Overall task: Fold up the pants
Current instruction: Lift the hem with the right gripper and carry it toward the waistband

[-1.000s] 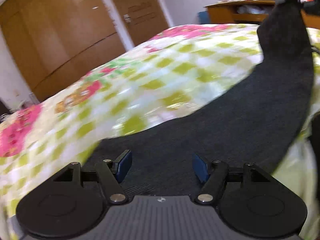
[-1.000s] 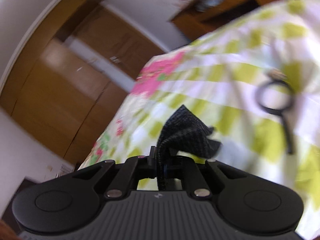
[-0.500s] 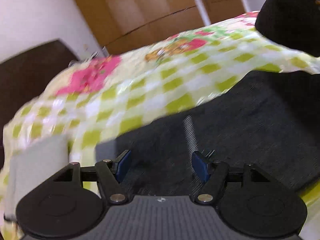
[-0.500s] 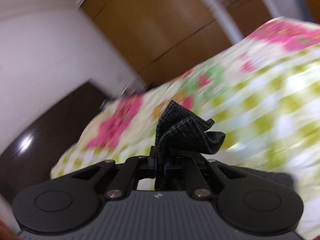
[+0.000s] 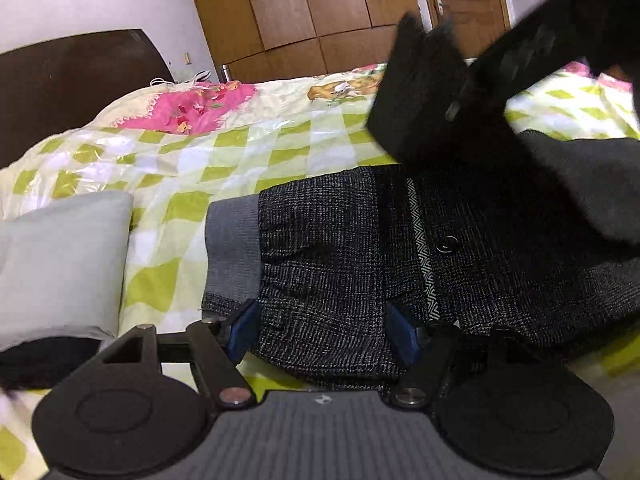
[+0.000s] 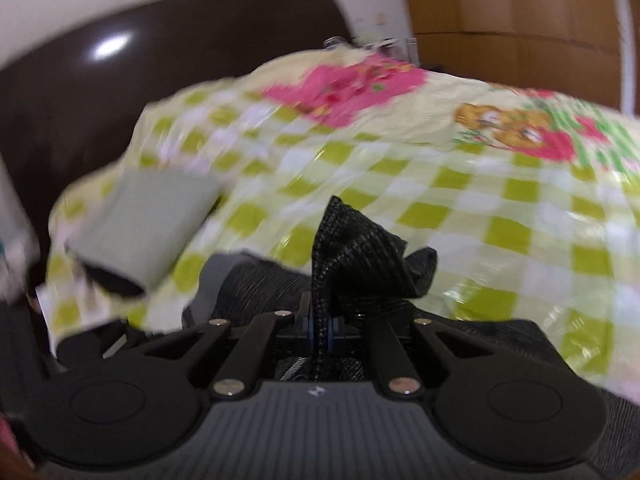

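Dark checked pants [image 5: 332,248] lie on the bed, waistband with a button [image 5: 447,245] facing me in the left wrist view. My left gripper [image 5: 322,330] is open, its blue pads either side of the waistband edge near the bed's front edge. My right gripper [image 6: 320,328] is shut on a bunched end of the pants [image 6: 360,256] and holds it above the waist end. In the left wrist view that gripper [image 5: 472,92] and the lifted cloth hang over the pants at upper right.
The bed has a green-and-white checked cover [image 5: 240,152] with pink flowers. A folded grey cloth [image 5: 60,264] lies at the left; it also shows in the right wrist view [image 6: 148,216]. A dark headboard [image 5: 72,80] and wooden wardrobe doors [image 5: 320,4] stand behind.
Both grippers swung left along the bed toward the waist end. The right one carried the gripped pant end over the waistband. The left one stayed open.
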`<state>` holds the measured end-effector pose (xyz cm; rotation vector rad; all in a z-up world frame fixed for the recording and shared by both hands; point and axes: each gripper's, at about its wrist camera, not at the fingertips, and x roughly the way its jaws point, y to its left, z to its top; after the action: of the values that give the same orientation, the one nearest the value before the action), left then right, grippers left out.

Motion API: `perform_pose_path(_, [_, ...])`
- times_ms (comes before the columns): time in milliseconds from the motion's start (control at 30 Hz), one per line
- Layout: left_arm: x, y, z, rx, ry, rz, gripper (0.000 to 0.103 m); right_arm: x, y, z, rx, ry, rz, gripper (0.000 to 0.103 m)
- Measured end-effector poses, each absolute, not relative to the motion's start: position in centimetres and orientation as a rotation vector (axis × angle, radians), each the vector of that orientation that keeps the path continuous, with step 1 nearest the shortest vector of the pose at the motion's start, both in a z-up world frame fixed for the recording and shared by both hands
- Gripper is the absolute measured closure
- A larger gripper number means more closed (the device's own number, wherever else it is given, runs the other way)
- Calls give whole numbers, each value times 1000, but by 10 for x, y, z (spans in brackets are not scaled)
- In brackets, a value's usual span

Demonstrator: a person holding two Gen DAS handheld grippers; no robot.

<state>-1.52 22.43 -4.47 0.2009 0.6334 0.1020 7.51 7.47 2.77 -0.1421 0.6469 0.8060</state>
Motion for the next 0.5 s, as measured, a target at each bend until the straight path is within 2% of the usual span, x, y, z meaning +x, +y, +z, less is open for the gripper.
perform_pose_path(233, [-19,231,-47,151,607,98,22,58,122,-2,-356,613,819,96])
perform_pose_path(400, [-18,235,-49,135,597,92,22,65,125,2,-327,615,800,96])
perform_pose_path(500, [-19,235,-49,131,594,89,22,64,126,20,-284,555,800,96])
